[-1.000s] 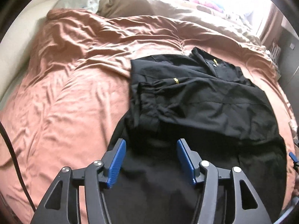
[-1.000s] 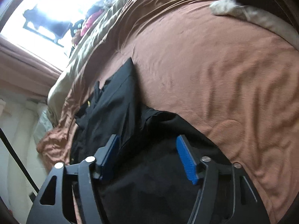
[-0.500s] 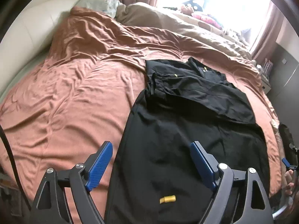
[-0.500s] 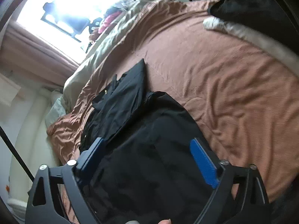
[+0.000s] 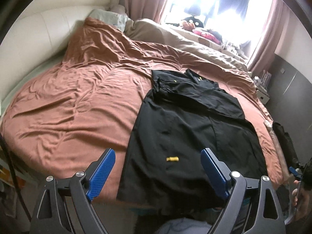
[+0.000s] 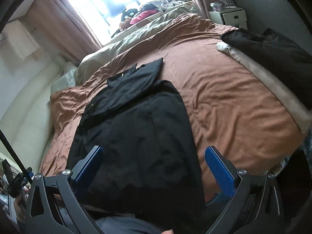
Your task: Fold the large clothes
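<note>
A large black garment point(image 5: 187, 128) lies spread lengthwise on the rust-brown bed cover point(image 5: 78, 101), its sleeves folded in over the chest at the far end and its hem at the near bed edge. A small yellow tag point(image 5: 172, 159) shows on it. It also shows in the right wrist view point(image 6: 136, 132). My left gripper point(image 5: 158, 173) is open and empty, held above the near hem. My right gripper point(image 6: 154, 165) is open and empty above the hem on the other side.
A beige duvet point(image 5: 195, 44) and pillows point(image 5: 109, 17) lie at the far end under a bright window. A dark garment on a cream blanket point(image 6: 273, 48) lies at the bed's right edge. A white nightstand point(image 6: 228, 15) stands beyond. A padded headboard point(image 5: 39, 31) runs along the left.
Both grippers have pulled back and up from the garment and opened wider. The whole garment now lies flat in view, with the hem released.
</note>
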`<state>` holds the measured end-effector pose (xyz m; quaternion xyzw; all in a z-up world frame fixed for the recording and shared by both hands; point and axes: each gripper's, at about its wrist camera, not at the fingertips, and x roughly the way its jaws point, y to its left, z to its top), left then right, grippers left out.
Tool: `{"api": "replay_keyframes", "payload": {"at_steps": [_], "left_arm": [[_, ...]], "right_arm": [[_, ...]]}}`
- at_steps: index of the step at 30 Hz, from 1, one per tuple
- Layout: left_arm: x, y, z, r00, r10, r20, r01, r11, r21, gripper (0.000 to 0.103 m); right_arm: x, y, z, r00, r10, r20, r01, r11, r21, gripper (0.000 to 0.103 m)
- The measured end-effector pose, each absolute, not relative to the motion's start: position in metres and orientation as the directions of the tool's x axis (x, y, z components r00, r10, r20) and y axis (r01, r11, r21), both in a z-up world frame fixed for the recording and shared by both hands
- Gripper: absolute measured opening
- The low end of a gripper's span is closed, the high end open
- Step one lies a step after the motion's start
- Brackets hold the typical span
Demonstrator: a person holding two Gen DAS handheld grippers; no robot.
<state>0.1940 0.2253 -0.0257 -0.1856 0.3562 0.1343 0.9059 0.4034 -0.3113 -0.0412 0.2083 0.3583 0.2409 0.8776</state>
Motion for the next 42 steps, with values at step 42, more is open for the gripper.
{"api": "replay_keyframes", "payload": {"at_steps": [42], "left_arm": [[0.213,0.296,-0.182,0.676,-0.118,-0.727,-0.401,0.769,-0.498,0.052]], "right_arm": [[0.456,-0.341,-0.175,0.491,0.772,-0.404,-0.278,0.578,0.767,0.074]]}}
